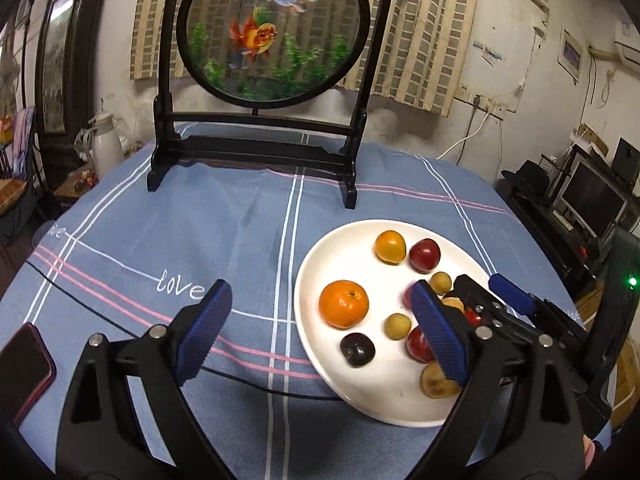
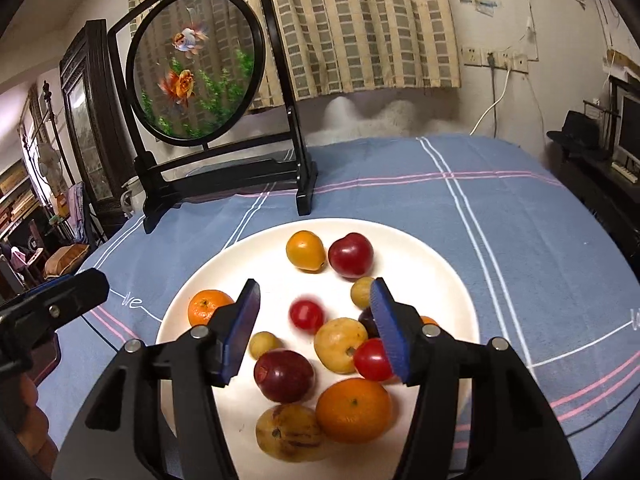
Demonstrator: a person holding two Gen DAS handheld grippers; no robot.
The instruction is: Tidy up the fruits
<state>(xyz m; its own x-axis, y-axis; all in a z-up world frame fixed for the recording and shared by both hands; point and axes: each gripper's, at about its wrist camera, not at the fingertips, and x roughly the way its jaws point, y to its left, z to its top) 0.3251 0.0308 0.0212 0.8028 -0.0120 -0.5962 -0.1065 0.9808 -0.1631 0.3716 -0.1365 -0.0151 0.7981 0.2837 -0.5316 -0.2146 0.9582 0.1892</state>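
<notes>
Blue checked tablecloth [image 1: 240,232] carries a white plate [image 2: 432,264] of mixed fruit, both the left gripper [image 1: 320,332] and the right gripper [image 2: 316,332] spread wide, empty.

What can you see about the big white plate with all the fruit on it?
The white plate is round, wide and shallow, and looks like smooth glazed ceramic. It lies flat on the blue checked tablecloth, in front of the goldfish screen. Fruit is spread over it: oranges, dark red plums, small red tomatoes and yellowish fruits. Its near rim is hidden by the right gripper, which hovers open above the fruit. The left gripper is open at the plate's left edge.
</notes>
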